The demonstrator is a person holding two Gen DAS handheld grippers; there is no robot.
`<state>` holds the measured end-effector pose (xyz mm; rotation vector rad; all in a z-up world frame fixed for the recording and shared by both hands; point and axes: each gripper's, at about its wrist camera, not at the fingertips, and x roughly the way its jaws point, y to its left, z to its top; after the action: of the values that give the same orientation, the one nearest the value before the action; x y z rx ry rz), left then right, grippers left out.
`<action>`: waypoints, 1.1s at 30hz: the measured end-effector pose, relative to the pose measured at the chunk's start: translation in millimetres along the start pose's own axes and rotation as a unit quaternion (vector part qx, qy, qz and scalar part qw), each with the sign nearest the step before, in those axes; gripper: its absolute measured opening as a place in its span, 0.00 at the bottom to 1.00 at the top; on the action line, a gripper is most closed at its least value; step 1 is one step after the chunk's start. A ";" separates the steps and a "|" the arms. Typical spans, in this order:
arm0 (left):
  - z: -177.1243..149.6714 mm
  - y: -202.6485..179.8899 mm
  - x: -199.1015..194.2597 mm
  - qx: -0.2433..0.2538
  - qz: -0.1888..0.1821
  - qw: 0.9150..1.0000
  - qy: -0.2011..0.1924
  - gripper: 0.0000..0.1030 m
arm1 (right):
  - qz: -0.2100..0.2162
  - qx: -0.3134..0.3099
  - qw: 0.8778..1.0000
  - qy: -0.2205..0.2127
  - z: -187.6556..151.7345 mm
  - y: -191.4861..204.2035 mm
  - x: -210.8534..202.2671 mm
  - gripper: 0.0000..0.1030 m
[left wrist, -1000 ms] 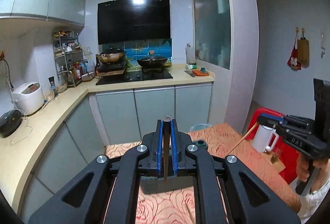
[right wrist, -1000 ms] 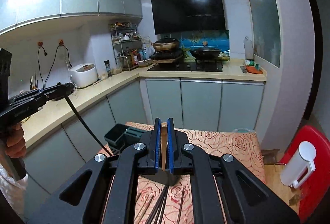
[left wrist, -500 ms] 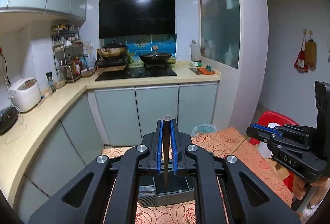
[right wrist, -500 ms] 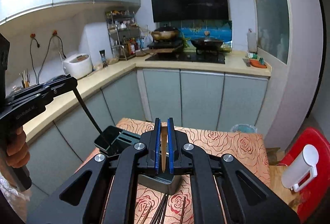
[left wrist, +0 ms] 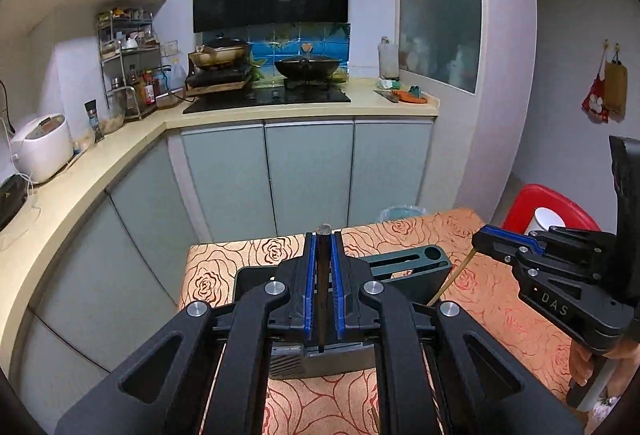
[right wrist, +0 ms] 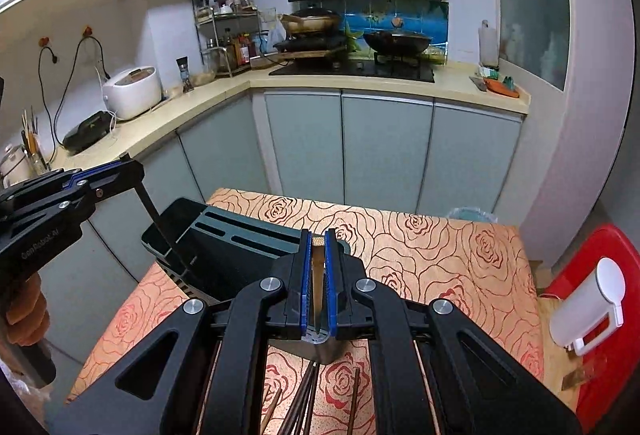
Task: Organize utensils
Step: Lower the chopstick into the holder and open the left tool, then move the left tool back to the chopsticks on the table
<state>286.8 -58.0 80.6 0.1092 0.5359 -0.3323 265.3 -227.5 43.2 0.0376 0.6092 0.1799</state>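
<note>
- Nearest, seen from the right wrist, a loose bunch of dark wooden chopsticks point(right wrist: 308, 401) lies flat on the rose-patterned orange tablecloth point(right wrist: 440, 255), on the near side of the dark grey-green slotted utensil holder point(right wrist: 240, 235).
- The right gripper point(right wrist: 318, 275) has its blue-lined jaws pinched narrow on a pale tan wooden chopstick point(right wrist: 318, 271), whose length slants down toward the holder's near right corner.
- The left gripper point(left wrist: 324, 283) is likewise clamped narrow on a slim dark brown chopstick point(left wrist: 322, 287); from the right wrist this stick reaches down into the holder's open left compartment, though its tip cannot be made out.
- The holder itself stands on the tablecloth, directly under both grippers.
- Handling, as a judgement: these sticks are light, stiff and thin, probably smooth enough to pivot or slide between flat pads. A grip near the thick upper end, as both grippers have now, leaves the lower length free to enter a compartment.
- Farther beyond the holder, a white plastic jug point(right wrist: 588, 307) sits on a red plastic stool point(right wrist: 616, 247) off the table's right edge.
</note>
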 end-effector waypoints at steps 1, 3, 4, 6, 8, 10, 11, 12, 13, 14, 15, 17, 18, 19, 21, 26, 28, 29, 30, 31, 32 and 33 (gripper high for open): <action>0.2 1.0 0.0 -0.002 0.000 1.000 0.001 0.07 | 0.000 0.003 1.000 -0.001 -0.3 -1.0 -0.4 0.07; -0.2 2.8 -1.1 -0.005 -0.001 1.000 0.001 0.13 | 0.006 0.004 1.000 -0.002 -0.7 -0.7 -2.0 0.09; -0.2 3.9 -2.9 -0.006 0.001 1.000 -0.001 0.17 | 0.006 0.002 1.000 -0.005 -0.9 0.3 -3.6 0.10; 3.0 3.7 -6.2 -0.009 0.002 1.000 -0.006 0.38 | 0.005 0.001 1.000 -0.008 -1.1 0.6 -6.1 0.23; 3.8 5.0 -11.3 -0.012 0.001 1.000 -0.013 0.46 | 0.002 0.007 1.000 -0.018 -1.1 -0.4 -11.4 0.41; 4.8 6.5 -16.3 -0.016 0.000 1.000 -0.017 0.54 | 0.001 0.010 1.000 -0.025 -0.6 -0.5 -15.8 0.45; 4.7 7.5 -20.2 -0.019 0.000 1.000 -0.021 0.59 | 0.002 0.011 1.000 -0.027 -0.2 -0.9 -18.1 0.45; 4.6 7.8 -23.1 -0.020 0.001 1.000 -0.023 0.64 | 0.004 0.013 0.999 -0.029 0.2 -1.5 -20.7 0.48; 4.4 8.1 -26.3 -0.021 0.002 0.999 -0.027 0.66 | 0.004 0.015 0.999 -0.031 0.4 -2.4 -23.5 0.53; 3.2 9.2 -31.8 -0.024 0.004 0.999 -0.033 0.71 | 0.003 0.016 0.999 -0.035 -0.2 -2.5 -26.9 0.54; 2.5 9.2 -34.7 -0.025 0.006 0.999 -0.037 0.75 | 0.003 0.017 0.999 -0.040 -0.7 -2.4 -32.1 0.55; -0.5 9.2 -42.6 -0.024 0.011 0.999 -0.047 0.78 | 0.005 0.017 0.999 -0.045 -1.2 -2.1 -38.9 0.55; -2.6 9.0 -45.7 -0.023 0.011 0.998 -0.049 0.78 | 0.006 0.016 0.999 -0.048 -2.0 -1.5 -43.7 0.56; -5.3 8.5 -48.8 -0.022 0.011 0.998 -0.052 0.79 | 0.006 0.014 0.999 -0.052 -3.5 -1.4 -48.7 0.57; -12.6 7.2 -55.6 -0.020 0.009 0.998 -0.054 0.80 | 0.006 0.011 0.998 -0.057 -5.7 -0.7 -55.9 0.58; -30.7 2.5 -65.4 -0.014 0.011 0.998 -0.054 0.81 | 0.004 0.010 0.998 -0.066 -16.4 -0.9 -72.0 0.61; -36.8 2.2 -68.6 -0.015 0.012 0.998 -0.054 0.81 | 0.002 0.008 0.998 -0.066 -21.1 -0.4 -74.7 0.61; -40.9 1.8 -70.4 -0.015 0.013 0.998 -0.053 0.81 | 0.000 0.007 0.998 -0.066 -24.8 -0.4 -76.6 0.61; -44.6 1.7 -71.9 -0.017 0.013 0.998 -0.053 0.81 | -0.002 0.007 0.998 -0.066 -27.3 0.3 -77.7 0.61; -47.5 1.8 -73.4 -0.019 0.013 0.998 -0.052 0.81 | -0.004 0.007 0.998 -0.067 -30.7 0.2 -79.6 0.61; -52.7 2.1 -75.6 -0.023 0.014 0.998 -0.050 0.81 | -0.007 0.007 0.998 -0.068 -34.2 -0.1 -81.5 0.61; -56.1 2.3 -77.1 -0.026 0.014 0.998 -0.050 0.81 | -0.009 0.008 0.998 -0.069 -36.4 -0.6 -82.7 0.62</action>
<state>198.2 -23.6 72.5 0.0498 0.4437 -0.2941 178.0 -243.5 60.2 0.0599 0.4727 0.1541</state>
